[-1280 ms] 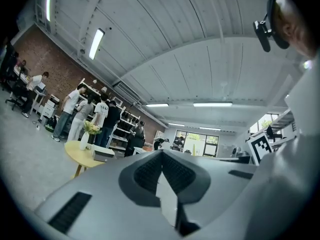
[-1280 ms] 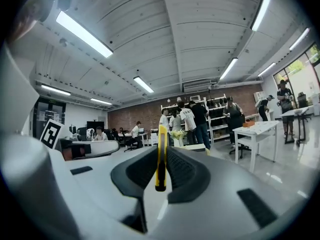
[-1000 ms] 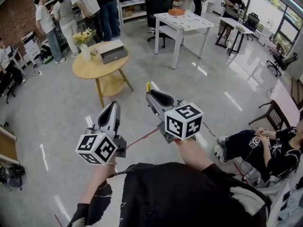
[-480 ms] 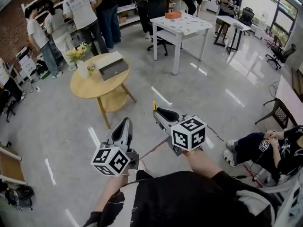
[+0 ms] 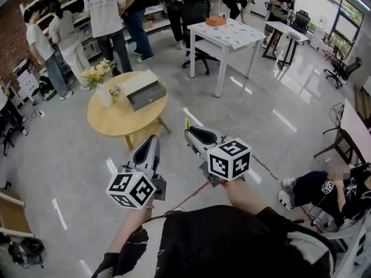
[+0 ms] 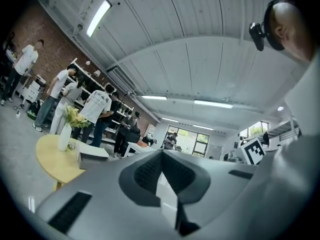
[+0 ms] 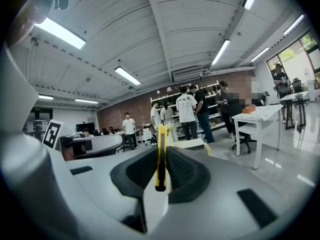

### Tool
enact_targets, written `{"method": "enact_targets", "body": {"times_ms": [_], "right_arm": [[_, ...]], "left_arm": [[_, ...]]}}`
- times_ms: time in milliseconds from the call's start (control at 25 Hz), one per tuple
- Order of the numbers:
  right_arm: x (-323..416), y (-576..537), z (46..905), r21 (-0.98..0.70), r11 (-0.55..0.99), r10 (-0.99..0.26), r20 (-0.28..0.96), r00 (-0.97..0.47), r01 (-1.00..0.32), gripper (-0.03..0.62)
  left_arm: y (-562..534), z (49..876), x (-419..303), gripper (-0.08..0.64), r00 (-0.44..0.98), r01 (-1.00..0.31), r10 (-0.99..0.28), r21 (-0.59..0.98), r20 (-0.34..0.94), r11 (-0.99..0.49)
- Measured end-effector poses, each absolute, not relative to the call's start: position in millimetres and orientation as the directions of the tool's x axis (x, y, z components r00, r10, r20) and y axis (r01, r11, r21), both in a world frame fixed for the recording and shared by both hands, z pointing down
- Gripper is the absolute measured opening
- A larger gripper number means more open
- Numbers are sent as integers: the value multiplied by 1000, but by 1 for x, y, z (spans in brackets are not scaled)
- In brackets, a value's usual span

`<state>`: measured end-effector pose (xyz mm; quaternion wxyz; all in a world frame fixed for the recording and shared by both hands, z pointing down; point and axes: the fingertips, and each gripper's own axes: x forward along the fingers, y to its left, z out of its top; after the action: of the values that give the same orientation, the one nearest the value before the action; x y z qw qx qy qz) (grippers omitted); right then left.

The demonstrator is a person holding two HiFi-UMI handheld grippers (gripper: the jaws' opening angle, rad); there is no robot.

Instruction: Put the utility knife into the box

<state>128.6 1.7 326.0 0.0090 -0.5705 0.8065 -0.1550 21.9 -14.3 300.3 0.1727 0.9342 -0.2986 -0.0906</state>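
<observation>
I judge this to be the carrying step: my right gripper [image 5: 193, 134] is clamped on the utility knife [image 7: 160, 156], whose thin yellow body stands upright between the ribbed pads with its top end poking above the jaw tips; in the head view that yellow end shows just at the gripper's front, pointing towards the round wooden table [image 5: 116, 120]; the knife is in the air on the near side of that table and clear of its edge, not yet over it; the box [image 5: 145, 91], grey with a pale top, sits on the far part of the table, and a vase of flowers [image 5: 103, 92] stands on the table just beside the box; my left gripper [image 5: 149, 148] hangs on the near side of the table too, next to the right one, its fingers pressed together with nothing between them; several people [image 5: 107, 10] stand beyond the table by the shelves, and a white table [image 5: 232, 30] stands further off past it; from these views I cannot tell whether the box is open or on which side it takes the knife; so the next move, as I see it, calls for closing the gap to the table, bringing the knife over the box without brushing the vase, and possibly using the empty left gripper to open or steady the box before I let the knife go.
</observation>
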Motion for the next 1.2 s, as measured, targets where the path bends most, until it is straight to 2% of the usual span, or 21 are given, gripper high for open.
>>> {"method": "enact_targets", "body": {"times_ms": [400, 840, 1200], "right_arm": [[107, -78, 291, -246, 298, -941, 85, -327, -922, 60], [94, -142, 338, -281, 314, -908, 192, -373, -907, 58], [84, -255, 346, -288, 434, -851, 181, -493, -854, 60]], "left_arm": [[-99, 270, -4, 11, 815, -497, -566, 353, -125, -793], [-148, 306, -11, 11, 837, -482, -544, 392, -60, -784], [-248, 319, -25, 11, 770, -570, -637, 398, -47, -719]]}}
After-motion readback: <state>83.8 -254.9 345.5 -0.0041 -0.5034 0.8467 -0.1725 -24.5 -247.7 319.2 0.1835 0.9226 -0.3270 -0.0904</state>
